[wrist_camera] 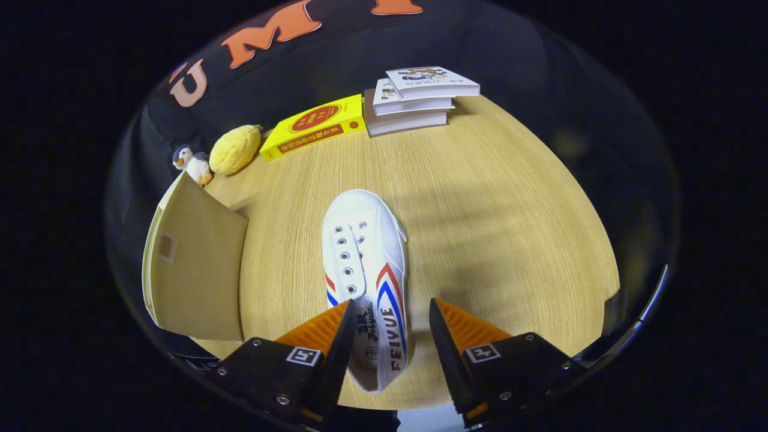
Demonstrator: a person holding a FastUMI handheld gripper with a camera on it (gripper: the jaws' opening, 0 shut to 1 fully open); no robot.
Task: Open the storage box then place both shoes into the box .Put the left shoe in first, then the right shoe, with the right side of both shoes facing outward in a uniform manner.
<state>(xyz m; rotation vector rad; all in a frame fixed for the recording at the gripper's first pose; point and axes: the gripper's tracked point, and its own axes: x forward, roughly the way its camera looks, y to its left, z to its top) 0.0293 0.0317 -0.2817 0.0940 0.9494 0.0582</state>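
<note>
Noted the gripper (387, 336) open, its two fingers spread to either side of the heel end of a white canvas shoe (366, 270) with red and blue stripes. The left finger seemed touching or very near the shoe's side; the right finger stood apart from it with bare desk (492, 198) showing in the gap, so I did not count it as gripped. The shoe lay on the desk with its long axis running straight away from the gripper, heel between the fingers, toe pointing beyond them. The storage box (195, 264) sat off to the left of the shoe, near but not touching, its pale flap raised. I judged closing on the heel to be the next move, then a carry leftward.
</note>
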